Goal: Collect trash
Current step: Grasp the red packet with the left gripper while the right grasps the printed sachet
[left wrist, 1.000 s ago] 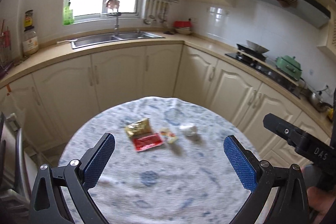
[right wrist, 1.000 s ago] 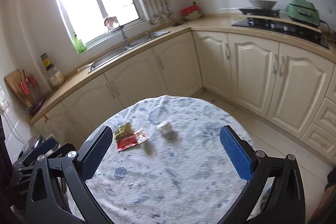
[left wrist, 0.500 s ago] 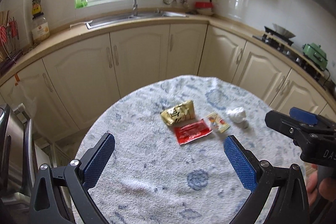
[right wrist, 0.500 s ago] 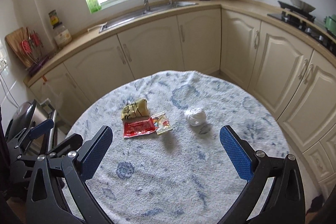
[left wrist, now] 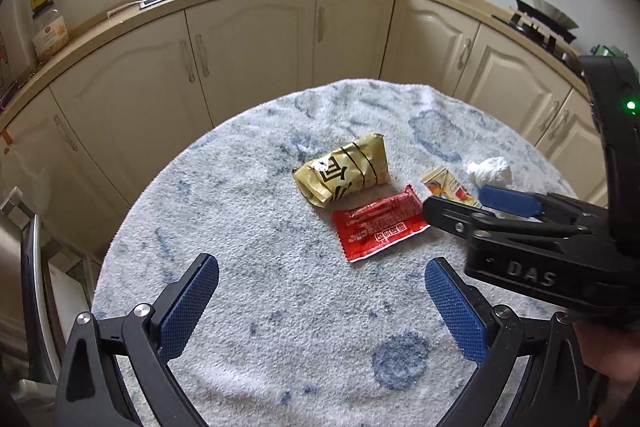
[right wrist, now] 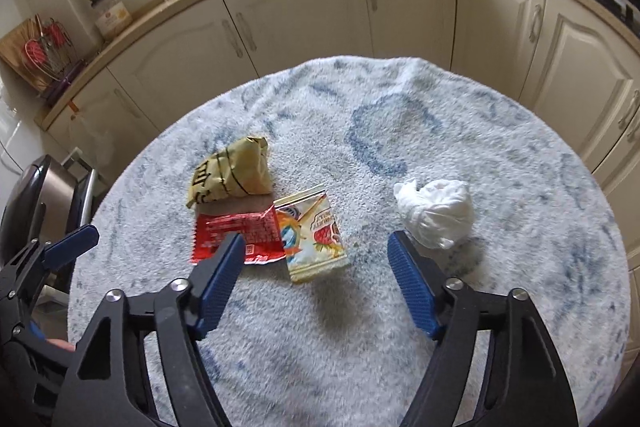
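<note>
Both wrist views down onto table

In the left wrist view, bare desk fills the lower left; the right tongs block the right side above the red wrapper.

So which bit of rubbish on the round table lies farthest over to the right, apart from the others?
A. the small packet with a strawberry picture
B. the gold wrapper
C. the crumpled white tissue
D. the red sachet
C: the crumpled white tissue sits alone on the right, while the gold wrapper, red sachet and strawberry packet cluster together to its left.
</note>
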Demonstrator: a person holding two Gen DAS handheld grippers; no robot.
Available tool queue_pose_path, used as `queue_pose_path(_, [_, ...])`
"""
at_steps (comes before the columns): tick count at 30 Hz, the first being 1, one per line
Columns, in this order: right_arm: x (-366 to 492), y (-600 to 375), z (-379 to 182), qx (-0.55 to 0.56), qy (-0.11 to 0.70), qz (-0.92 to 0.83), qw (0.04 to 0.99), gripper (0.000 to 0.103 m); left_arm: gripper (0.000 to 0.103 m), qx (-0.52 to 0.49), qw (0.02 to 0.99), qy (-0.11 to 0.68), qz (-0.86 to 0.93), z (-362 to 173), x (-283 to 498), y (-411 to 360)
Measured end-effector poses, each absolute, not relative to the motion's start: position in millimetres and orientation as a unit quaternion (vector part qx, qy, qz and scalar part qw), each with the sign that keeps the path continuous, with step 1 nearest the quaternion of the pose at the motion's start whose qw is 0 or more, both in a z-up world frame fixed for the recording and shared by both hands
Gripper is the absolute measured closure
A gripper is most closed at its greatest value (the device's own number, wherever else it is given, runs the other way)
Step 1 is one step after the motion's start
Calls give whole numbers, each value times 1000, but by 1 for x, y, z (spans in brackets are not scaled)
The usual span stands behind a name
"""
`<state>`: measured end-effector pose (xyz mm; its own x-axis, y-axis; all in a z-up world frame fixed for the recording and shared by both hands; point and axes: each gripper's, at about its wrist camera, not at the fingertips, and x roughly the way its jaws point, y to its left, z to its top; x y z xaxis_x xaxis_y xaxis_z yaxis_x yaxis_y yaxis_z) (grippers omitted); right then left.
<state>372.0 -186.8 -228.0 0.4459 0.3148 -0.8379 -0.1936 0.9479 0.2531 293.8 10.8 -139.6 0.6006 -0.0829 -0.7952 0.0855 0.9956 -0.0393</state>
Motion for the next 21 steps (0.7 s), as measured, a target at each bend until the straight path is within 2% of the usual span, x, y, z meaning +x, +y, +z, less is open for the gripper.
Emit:
queue_pose_path(2, [376, -186, -230, 51, 496, 147, 855, 47, 2, 2, 892, 449, -48, -145, 298, 8])
queue_pose_path(5, [379, -189, -232, 46, 495, 152, 855, 74, 2, 0, 888, 457, -48, -154, 311, 6])
queue_pose_path(10, [370, -206, -227, 52, 493, 154, 855, 74, 4, 8, 885, 463, -54, -163, 315, -6])
queue_pose_path(18, [339, -242, -197, 73, 473, 136, 868, 74, 15, 54, 878, 467, -85, -179, 347, -38])
queue_pose_path(21, [332, -250, -195, 77, 472, 127, 869, 74, 13, 58, 880, 463, -94, -186, 357, -49])
